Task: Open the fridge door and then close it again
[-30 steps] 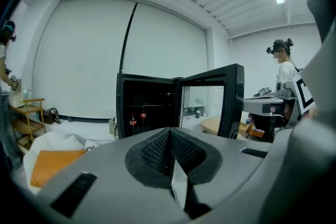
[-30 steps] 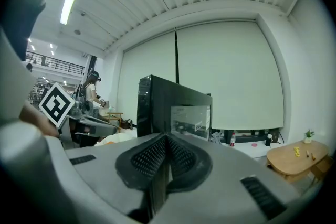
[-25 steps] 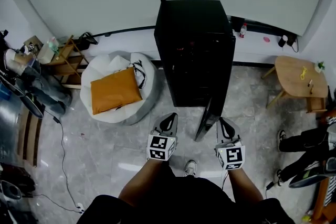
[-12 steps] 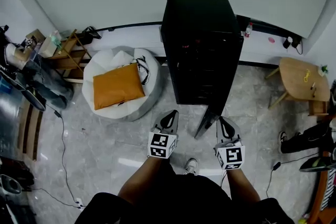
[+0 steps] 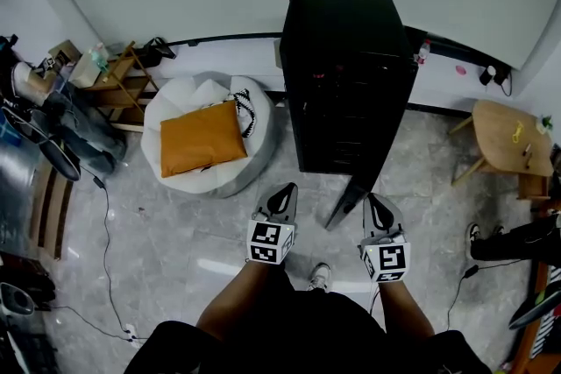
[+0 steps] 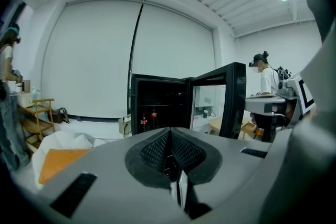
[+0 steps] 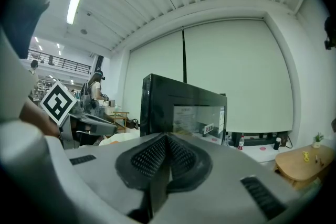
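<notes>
The black fridge (image 5: pixel 346 74) has its glass door (image 5: pixel 348 197) wide open, with bottles (image 6: pixel 148 119) inside. The left gripper (image 5: pixel 282 195) and right gripper (image 5: pixel 375 206) are both closed, holding nothing.

The head view is looking steeply down from above. Both gripper views are facing the nearby fridge (image 5: pixel 346 83), sharing it.

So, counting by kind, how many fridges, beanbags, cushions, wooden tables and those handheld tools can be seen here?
Fridge: 1
Beanbag: 1
Orange cushion: 1
Round wooden table: 1
Tools: 2 (left tool, right tool)
Total: 6
</notes>
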`<state>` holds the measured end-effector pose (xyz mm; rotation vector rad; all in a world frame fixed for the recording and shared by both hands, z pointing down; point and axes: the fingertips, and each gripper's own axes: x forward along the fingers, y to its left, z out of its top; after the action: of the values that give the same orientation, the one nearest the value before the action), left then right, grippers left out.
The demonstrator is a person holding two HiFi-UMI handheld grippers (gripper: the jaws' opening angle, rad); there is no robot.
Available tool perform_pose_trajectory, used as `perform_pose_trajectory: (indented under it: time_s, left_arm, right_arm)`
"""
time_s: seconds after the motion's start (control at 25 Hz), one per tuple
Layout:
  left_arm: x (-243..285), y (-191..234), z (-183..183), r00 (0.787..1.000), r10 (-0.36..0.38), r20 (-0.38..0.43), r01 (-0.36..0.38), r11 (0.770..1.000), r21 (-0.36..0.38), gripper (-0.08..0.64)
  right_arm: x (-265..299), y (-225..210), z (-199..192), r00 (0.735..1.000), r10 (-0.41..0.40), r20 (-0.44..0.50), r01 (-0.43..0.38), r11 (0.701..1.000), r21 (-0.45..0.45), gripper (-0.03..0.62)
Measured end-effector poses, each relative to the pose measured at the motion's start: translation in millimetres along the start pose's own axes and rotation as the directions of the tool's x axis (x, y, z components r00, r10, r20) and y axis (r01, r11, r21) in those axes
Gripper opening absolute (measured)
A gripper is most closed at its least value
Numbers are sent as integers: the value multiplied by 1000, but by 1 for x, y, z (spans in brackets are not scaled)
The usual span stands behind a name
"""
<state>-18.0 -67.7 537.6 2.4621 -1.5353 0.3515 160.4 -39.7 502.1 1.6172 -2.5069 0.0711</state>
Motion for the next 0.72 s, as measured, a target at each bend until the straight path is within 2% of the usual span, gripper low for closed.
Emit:
perform_pose_trajectory:
  time_s: [0.24,0.48,0.72]
  left_arm:
    - [-2,7,-1,1000,5,5,-5,1000,-2,23]
    - [-6,24,-6,998,53,-16,-53,998,-18,23]
    - [-8,37,-1,998,55,-13,-55,998,-29,23]
  right_arm:
    - [9,7,1,1000,19,-5,-19,1000,2,18]
    - [18,15,3,999,43,-2,-43,999,-3,18]
    - [33,25,5,998,59,-7,-59,998,5,18]
